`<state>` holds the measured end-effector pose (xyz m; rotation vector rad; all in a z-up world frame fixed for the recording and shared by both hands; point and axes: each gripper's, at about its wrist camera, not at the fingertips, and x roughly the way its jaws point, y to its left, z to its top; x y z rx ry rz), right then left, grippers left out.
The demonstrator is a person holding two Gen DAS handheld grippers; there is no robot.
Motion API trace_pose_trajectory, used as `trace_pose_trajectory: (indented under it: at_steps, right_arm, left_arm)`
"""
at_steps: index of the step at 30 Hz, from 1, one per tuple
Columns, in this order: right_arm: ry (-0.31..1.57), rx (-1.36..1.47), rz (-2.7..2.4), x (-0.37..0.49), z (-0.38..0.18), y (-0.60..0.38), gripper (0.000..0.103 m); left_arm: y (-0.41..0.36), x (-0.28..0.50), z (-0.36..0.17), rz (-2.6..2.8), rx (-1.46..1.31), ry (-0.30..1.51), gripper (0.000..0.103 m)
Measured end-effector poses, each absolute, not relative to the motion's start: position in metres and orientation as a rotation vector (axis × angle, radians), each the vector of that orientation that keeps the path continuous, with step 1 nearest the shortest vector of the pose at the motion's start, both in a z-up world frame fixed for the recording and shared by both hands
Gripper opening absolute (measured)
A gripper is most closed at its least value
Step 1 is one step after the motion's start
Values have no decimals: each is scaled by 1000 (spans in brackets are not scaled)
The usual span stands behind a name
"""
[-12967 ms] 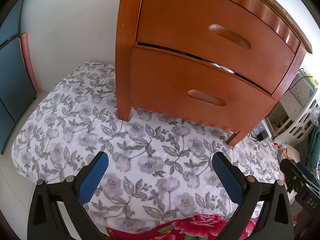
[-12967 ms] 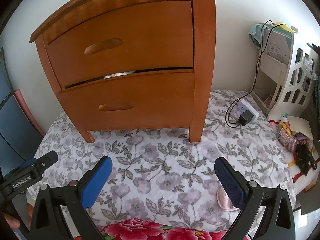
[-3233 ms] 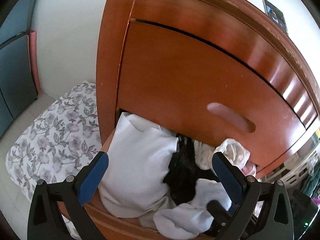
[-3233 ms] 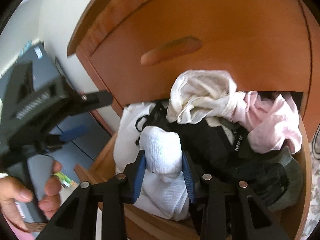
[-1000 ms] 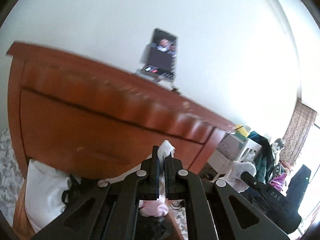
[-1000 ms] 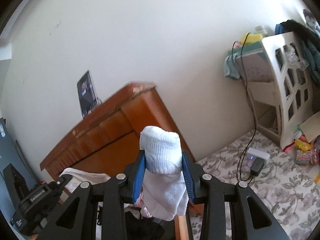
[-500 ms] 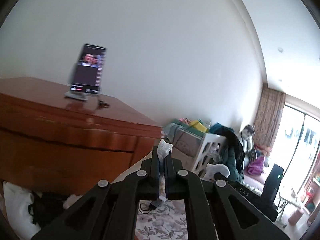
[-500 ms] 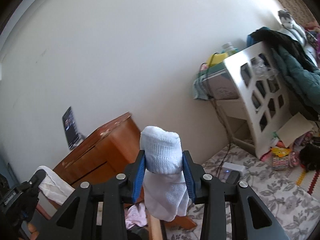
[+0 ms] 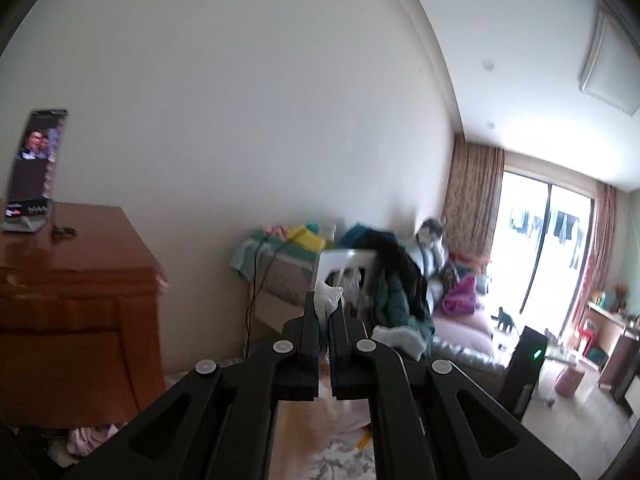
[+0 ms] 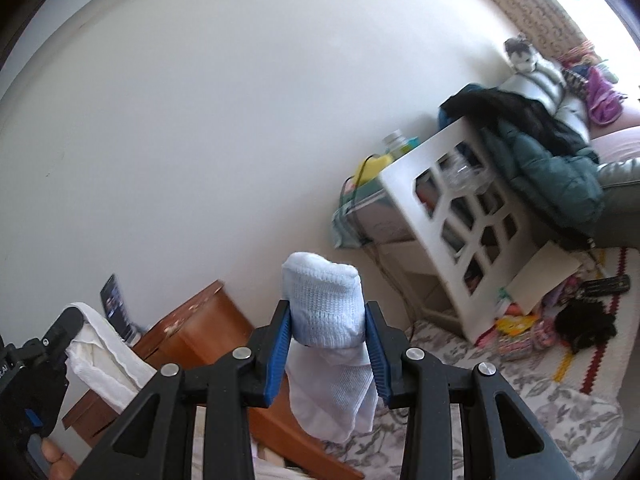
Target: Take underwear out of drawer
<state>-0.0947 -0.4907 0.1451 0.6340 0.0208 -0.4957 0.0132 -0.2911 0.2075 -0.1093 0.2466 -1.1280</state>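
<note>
I'm carrying both loads clear: right gripper (image 10: 326,346) is pinching a rolled pale-blue knit garment (image 10: 322,306); left gripper (image 9: 324,316), pressed together, is nipping only a thin white cloth (image 9: 327,298) edge. It could be slipping free mid-swing.

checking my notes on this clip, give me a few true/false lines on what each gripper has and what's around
1. The right gripper is clamped on a rolled white garment. True.
2. The left gripper is wide open and empty. False: it is shut on a thin white cloth.
3. A phone stands propped on the wooden dresser. True.
4. The white lattice shelf is bare on top. False: dark and teal coats are draped over it.
</note>
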Motion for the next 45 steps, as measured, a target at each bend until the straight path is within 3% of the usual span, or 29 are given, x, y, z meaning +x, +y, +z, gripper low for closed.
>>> trace_pose_trajectory:
  at_steps: [14,23,39,45]
  right_arm:
    - [295,677,-717,-89,90,-554,40]
    - [392,693,-716,-75,63,-564,40]
    - [993,793,-657,-13,-101,-588,40]
    - [1083,817,-660,-15,-132,-591,45]
  left_arm:
    - [-395,37,63,-963,194,646,3]
    - [-414,39,13,-944,254,790,3]
    - [-432,37,-144,-807,425,1325,3]
    - [-425,46,-174,-738,401,1434,3]
